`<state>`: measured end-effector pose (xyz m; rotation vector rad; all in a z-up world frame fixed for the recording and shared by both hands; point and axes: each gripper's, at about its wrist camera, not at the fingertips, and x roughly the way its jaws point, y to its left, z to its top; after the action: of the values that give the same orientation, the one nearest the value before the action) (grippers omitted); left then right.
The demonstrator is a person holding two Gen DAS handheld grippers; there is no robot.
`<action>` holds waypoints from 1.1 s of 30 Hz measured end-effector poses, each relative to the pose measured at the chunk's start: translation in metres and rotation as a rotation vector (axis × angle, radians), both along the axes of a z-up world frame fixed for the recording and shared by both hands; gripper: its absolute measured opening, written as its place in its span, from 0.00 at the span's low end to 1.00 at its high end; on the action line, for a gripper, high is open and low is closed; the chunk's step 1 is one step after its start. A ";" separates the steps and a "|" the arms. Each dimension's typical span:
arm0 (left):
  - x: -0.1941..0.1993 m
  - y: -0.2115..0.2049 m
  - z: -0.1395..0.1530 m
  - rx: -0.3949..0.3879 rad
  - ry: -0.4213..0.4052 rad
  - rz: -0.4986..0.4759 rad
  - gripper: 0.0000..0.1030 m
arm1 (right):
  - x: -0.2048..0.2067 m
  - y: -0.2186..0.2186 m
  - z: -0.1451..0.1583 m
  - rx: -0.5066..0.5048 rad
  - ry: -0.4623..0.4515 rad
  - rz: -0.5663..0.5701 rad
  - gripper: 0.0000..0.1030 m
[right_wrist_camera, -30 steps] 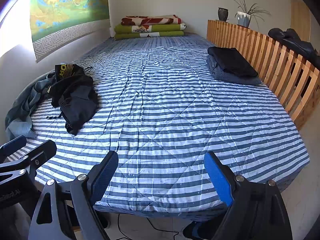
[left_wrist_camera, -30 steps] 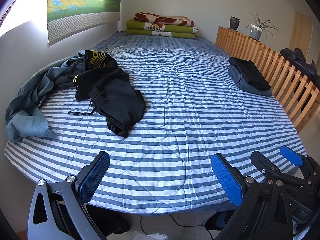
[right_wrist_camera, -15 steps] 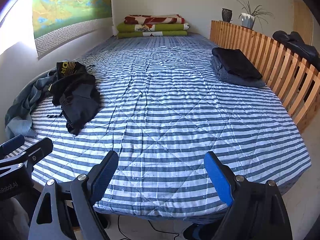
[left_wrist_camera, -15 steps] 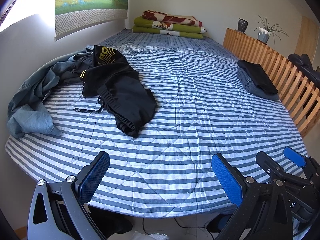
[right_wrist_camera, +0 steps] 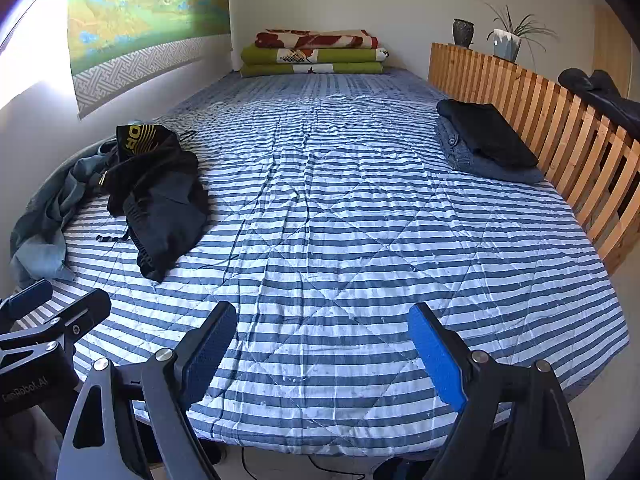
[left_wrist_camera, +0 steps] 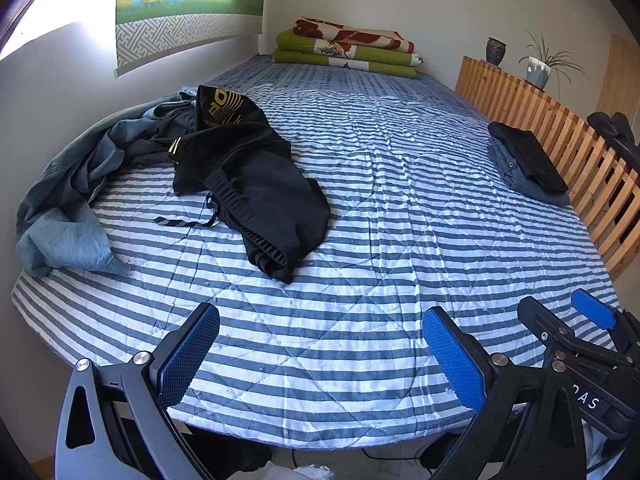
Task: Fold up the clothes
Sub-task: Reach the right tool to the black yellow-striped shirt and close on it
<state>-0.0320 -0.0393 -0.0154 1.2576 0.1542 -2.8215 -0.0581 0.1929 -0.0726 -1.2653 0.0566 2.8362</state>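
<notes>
A crumpled black garment (left_wrist_camera: pixel 256 184) (right_wrist_camera: pixel 160 196) with gold lettering lies on the left side of the striped bed (left_wrist_camera: pixel 400 220) (right_wrist_camera: pixel 340 220). Beside it, against the wall, is a rumpled grey-blue garment (left_wrist_camera: pixel 68 208) (right_wrist_camera: pixel 44 228). A folded stack, black on grey-blue (left_wrist_camera: pixel 528 164) (right_wrist_camera: pixel 484 144), rests at the right by the wooden rail. My left gripper (left_wrist_camera: pixel 320 356) hovers open above the bed's near edge, empty, well short of the black garment. My right gripper (right_wrist_camera: pixel 324 352) is open and empty too, level with it to the right.
A slatted wooden rail (left_wrist_camera: pixel 560 132) (right_wrist_camera: pixel 540 112) runs along the bed's right side, with a dark item draped over it. Folded green and red blankets (left_wrist_camera: pixel 348 48) (right_wrist_camera: pixel 316 54) sit at the far end. A wall borders the left side.
Both grippers have moved forward toward the bed and a little left; the clothes look larger and nearer. The jaws stay open and nothing on the bed has moved.
</notes>
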 end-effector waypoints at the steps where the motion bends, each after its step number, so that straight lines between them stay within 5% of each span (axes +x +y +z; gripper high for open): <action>1: -0.001 -0.001 0.000 0.001 0.001 0.004 1.00 | -0.001 -0.001 -0.001 0.001 -0.002 0.000 0.82; 17: -0.018 -0.050 -0.026 0.037 -0.047 0.072 1.00 | -0.038 -0.044 -0.016 0.028 -0.004 0.098 0.82; 33: -0.019 -0.158 -0.041 0.079 -0.041 0.313 1.00 | -0.141 -0.157 -0.057 -0.022 -0.123 0.362 0.81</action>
<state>-0.0508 -0.1971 -0.0569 1.1855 0.4243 -2.5439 -0.1995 0.0355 -0.1292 -1.5986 -0.1620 3.0454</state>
